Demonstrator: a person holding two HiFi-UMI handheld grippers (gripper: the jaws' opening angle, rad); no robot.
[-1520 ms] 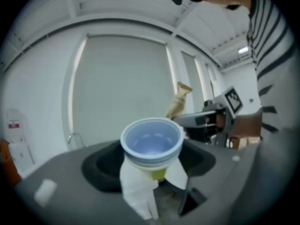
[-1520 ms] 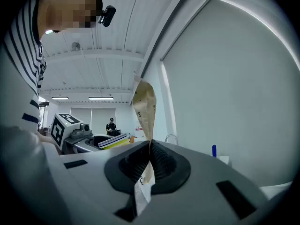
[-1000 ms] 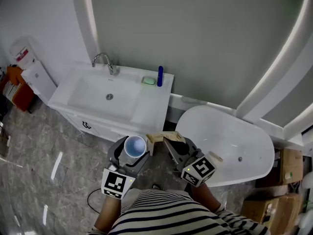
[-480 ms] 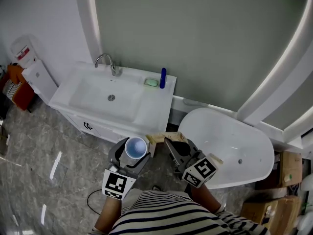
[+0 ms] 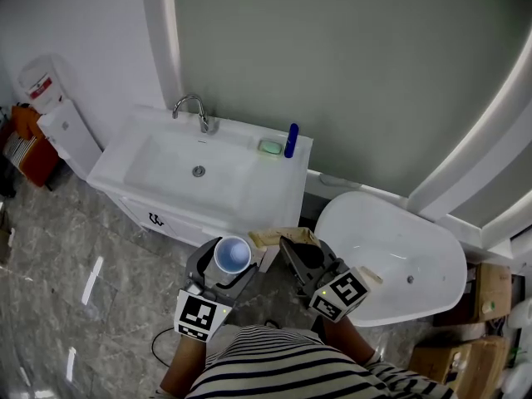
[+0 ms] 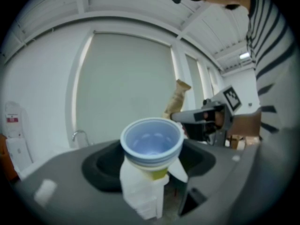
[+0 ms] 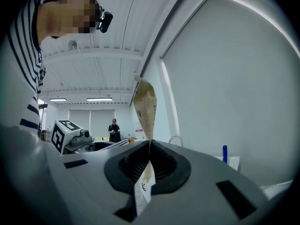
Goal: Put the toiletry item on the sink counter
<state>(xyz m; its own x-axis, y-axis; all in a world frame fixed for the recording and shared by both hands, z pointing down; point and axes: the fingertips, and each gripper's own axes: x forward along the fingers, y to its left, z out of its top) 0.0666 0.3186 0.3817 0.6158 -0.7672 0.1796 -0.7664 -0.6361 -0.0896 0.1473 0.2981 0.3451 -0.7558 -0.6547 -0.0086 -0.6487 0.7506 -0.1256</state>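
A pale blue cup point(image 5: 232, 254) stands upright with my left gripper point(image 5: 224, 266) shut on its base; in the left gripper view the cup point(image 6: 151, 144) sits between the white pads point(image 6: 137, 186). My right gripper point(image 5: 288, 244) is shut on a flat tan packet point(image 5: 278, 236), which sticks up from the closed jaws as a tan packet point(image 7: 145, 108) in the right gripper view. Both grippers hover over the floor, in front of the white sink counter point(image 5: 274, 191) and apart from it.
On the counter are a chrome faucet point(image 5: 198, 110), a green soap point(image 5: 269, 146) and a blue bottle point(image 5: 291, 140). A white bathtub point(image 5: 391, 260) stands to the right, cardboard boxes point(image 5: 482, 289) beyond it. A white cabinet point(image 5: 62, 131) stands at the far left.
The head view has shifted, so the sink counter sits a little further right and lower in the frame. Both grippers keep their holds and stay side by side.
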